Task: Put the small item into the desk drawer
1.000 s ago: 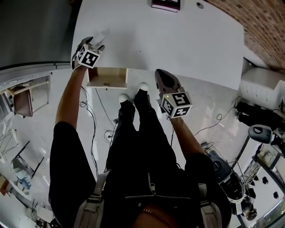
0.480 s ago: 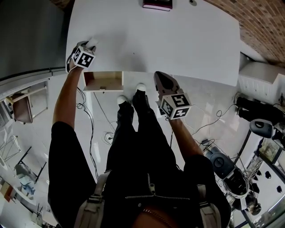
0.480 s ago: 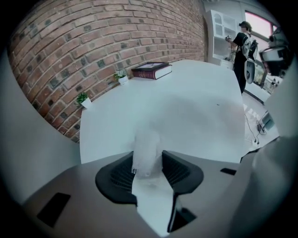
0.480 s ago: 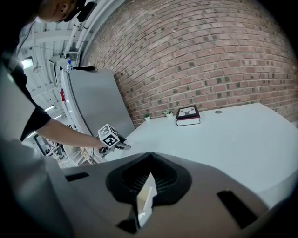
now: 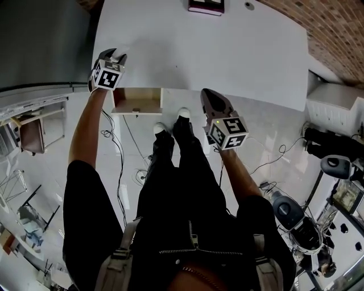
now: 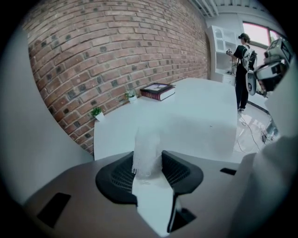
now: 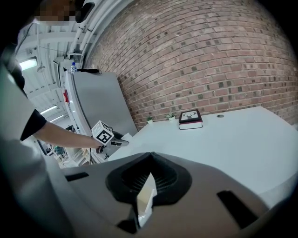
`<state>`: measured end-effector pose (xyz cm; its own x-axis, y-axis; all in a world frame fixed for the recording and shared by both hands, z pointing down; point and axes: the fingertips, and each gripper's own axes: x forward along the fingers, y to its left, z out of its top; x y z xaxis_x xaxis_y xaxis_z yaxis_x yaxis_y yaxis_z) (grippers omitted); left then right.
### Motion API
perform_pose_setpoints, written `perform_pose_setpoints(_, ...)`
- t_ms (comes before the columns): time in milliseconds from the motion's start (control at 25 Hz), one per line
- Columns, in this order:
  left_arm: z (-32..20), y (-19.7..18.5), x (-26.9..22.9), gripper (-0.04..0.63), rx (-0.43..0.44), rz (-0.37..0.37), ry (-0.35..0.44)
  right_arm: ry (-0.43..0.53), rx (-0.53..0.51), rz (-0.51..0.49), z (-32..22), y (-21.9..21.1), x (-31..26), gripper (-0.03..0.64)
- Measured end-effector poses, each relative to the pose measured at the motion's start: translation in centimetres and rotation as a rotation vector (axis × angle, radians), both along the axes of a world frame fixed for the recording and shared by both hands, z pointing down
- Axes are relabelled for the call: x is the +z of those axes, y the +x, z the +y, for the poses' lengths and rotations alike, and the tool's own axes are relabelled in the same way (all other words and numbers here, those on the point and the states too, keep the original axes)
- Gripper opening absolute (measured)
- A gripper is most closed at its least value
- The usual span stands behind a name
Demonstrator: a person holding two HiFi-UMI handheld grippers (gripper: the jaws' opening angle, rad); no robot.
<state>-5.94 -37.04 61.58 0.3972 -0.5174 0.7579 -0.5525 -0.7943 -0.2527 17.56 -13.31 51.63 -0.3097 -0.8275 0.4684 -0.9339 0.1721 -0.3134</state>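
So far, grasp only: left gripper, over the desk corner, has just closed its jaws on the small translucent item. Drawer stands open below; transfer and release remain. Right gripper clenched, empty.

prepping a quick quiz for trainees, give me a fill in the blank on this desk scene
1. The small item is gripped by the ____ claw, whose jaws have just been closing.
2. The desk drawer stands ____.
3. The book lies on the desk near the ____ wall.
Missing words: left; open; brick.
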Motion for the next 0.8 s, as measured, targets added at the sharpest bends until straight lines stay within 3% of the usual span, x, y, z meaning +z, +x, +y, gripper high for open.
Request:
perform_pose_setpoints(400, 4.0, -2.1, -5.6, 0.175, -0.057, 0.141, 0.064, 0.074, -0.014, 0.007, 0.6, -1.6, -2.6, 0.006)
perform_pose_setpoints(800, 9.9, -4.2, -5.8, 0.175, -0.056, 0.165, 0.049, 0.068, -0.074, -0.003, 2.4, -4.9, -2.0, 0.006)
